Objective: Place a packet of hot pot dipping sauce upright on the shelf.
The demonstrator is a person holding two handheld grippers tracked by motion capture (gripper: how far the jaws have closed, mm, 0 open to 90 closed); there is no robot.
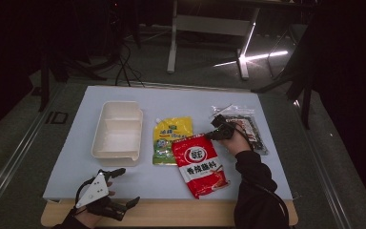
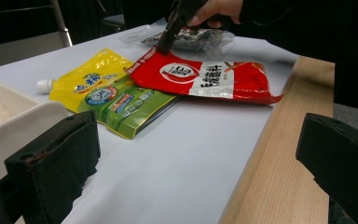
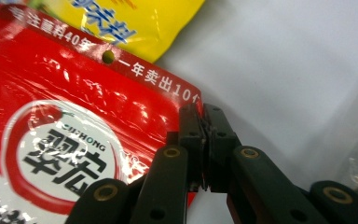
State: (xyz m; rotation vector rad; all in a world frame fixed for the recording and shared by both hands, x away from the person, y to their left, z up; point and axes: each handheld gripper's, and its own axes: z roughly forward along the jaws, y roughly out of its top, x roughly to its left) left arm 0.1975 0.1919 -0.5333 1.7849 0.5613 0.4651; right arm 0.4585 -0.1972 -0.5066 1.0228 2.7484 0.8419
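**Right gripper clamped on red packet, left gripper idle at table edge**

My right gripper [image 1: 218, 132] is out over the middle of the table [image 1: 181, 98], jaws pressed together on the top right corner of the red packet [image 1: 201, 164]. In the right gripper view [image 3: 205, 140] the two pads meet flat with the packet's edge pinched between them, just under the strip of white print. In the left gripper view that same gripper [image 2: 168, 39] comes down on the far end of the red packet [image 2: 205, 77], and that end looks lifted slightly off the table, though I can't be sure.

The red packet lies lengthwise toward me, near the middle of the table, its top left corner overlapping the yellow and green pouch [image 1: 171, 138]. The pouch [image 2: 107, 95] lies flat, white spout cap pointing away from me. The yellow pouch [image 3: 140, 21] shows just past the red packet's [image 3: 65, 135] top edge.

Left of the pouch sits a white two-compartment tray [image 1: 117, 131], nothing in it that I can see. Right of my right hand [image 1: 236, 140] lies a clear bag with dark contents [image 1: 248, 124], partly under the hand.

My left gripper [image 1: 119, 188] rests at the near left corner, over the wooden table edge [image 2: 279, 140], jaws spread wide apart, holding nothing. Grey plate on top of it.
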